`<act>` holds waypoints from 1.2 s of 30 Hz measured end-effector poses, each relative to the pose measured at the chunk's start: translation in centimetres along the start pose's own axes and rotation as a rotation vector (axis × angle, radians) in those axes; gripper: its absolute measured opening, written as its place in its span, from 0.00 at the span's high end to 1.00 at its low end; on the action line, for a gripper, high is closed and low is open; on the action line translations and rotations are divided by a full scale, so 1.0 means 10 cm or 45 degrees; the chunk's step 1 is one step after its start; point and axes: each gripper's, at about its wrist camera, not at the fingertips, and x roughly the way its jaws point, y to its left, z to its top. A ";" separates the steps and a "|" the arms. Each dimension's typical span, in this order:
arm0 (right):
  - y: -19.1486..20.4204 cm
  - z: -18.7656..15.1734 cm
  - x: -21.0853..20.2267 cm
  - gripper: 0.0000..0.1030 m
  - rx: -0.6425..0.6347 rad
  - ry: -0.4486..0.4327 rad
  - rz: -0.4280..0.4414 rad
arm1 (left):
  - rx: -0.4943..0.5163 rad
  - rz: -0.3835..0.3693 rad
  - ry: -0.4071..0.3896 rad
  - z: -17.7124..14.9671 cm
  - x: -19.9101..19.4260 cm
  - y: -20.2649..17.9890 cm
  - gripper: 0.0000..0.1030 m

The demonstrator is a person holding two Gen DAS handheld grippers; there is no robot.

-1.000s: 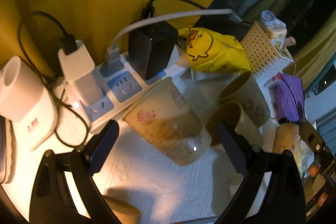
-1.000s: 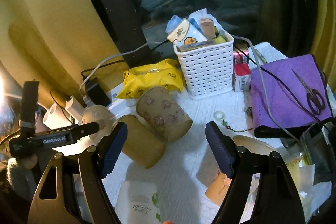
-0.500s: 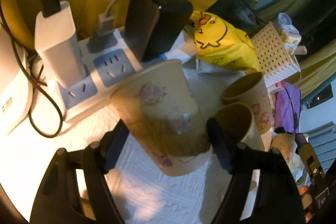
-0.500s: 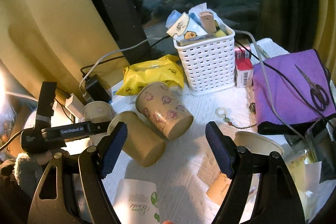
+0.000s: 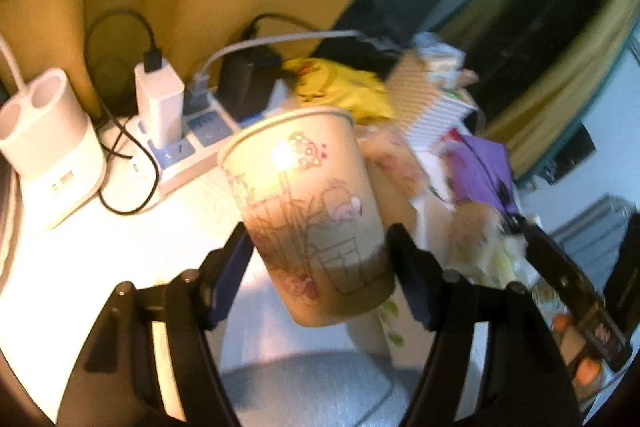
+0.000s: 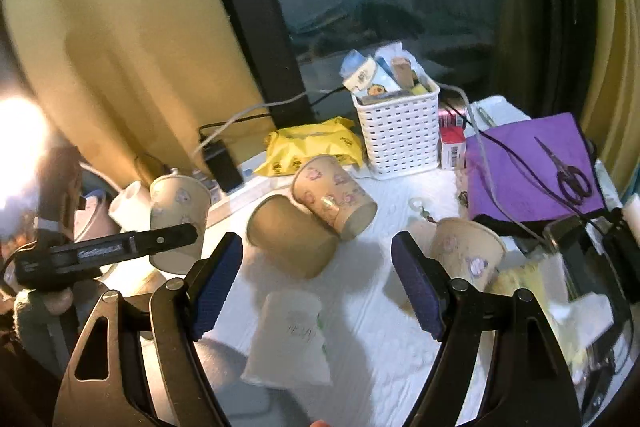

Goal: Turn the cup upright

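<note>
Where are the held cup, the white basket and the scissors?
held cup (image 5: 304, 211), left wrist view, middle of its printed side wall.
white basket (image 6: 400, 135), right wrist view, front lattice wall.
scissors (image 6: 574, 183), right wrist view, the handle loops.

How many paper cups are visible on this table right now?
5, maybe more hidden: one in the left hand-held gripper, two on their sides mid-table, one white in front, one at right.

Warm lamplight floods both views from about nine o'clock, blowing out the tabletop (image 5: 80, 259) and flaring white at the right-wrist edge. A hot glare sits on the cup (image 5: 308, 211). The left-wrist view smears toward three o'clock; fisheye bending and black vignetting ring both.
</note>
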 end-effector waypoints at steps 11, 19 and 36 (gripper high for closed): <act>0.46 -0.61 -0.62 0.22 -0.115 0.034 0.014 | 0.306 -0.087 -0.083 -1.04 -0.75 -0.22 0.32; 0.73 -1.16 -1.12 0.22 -0.059 0.026 0.154 | 0.528 -0.143 -0.164 -1.92 -1.04 -0.28 0.32; 1.10 -1.77 -1.25 0.22 0.096 0.157 0.492 | 0.839 -0.331 -0.324 -2.70 -1.28 -0.45 0.32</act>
